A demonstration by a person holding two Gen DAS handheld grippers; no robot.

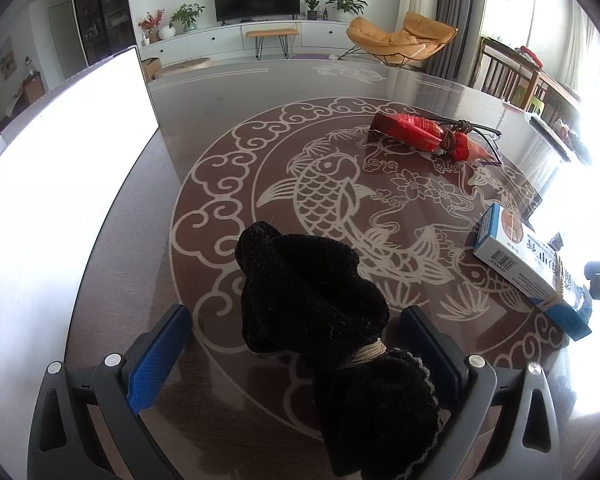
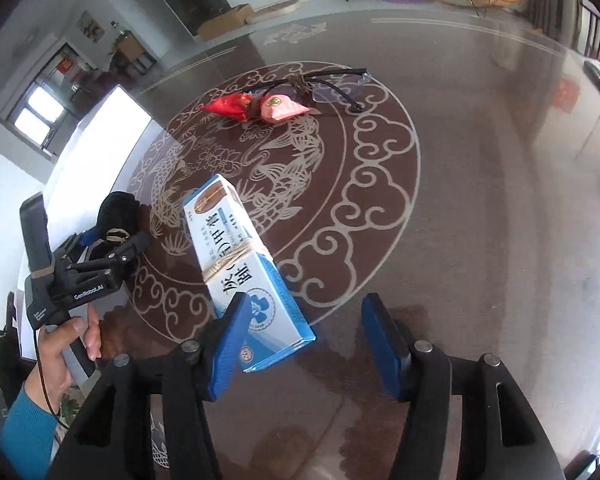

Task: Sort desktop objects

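Socks (image 1: 320, 304), black and tied in a bundle with string, lie at the bottom middle of the left wrist view, on the table (image 1: 220, 128) with the fish drawing. The left gripper (image 1: 296, 344) is open wide, one blue pad on each side of the bundle, not pressing. If it shuts off-centre, the soft bundle could squish out. At the right edge lies a blue and white box (image 1: 520, 256); its barcode shows, but the print is too small to read. A red packet (image 1: 424, 136) tied to glasses (image 1: 484, 136) lies upper right.

In the right wrist view, the box (image 2: 240, 256) sits low and middle. The right gripper (image 2: 304, 328) is partly open; its left pad overlaps the box corner, the right pad is apart. A bump could push the box. Big Chinese letters cover the box. "GenRobot.AI" is printed on the other gripper (image 2: 84, 276), lower left, held by a hand (image 2: 60, 356).
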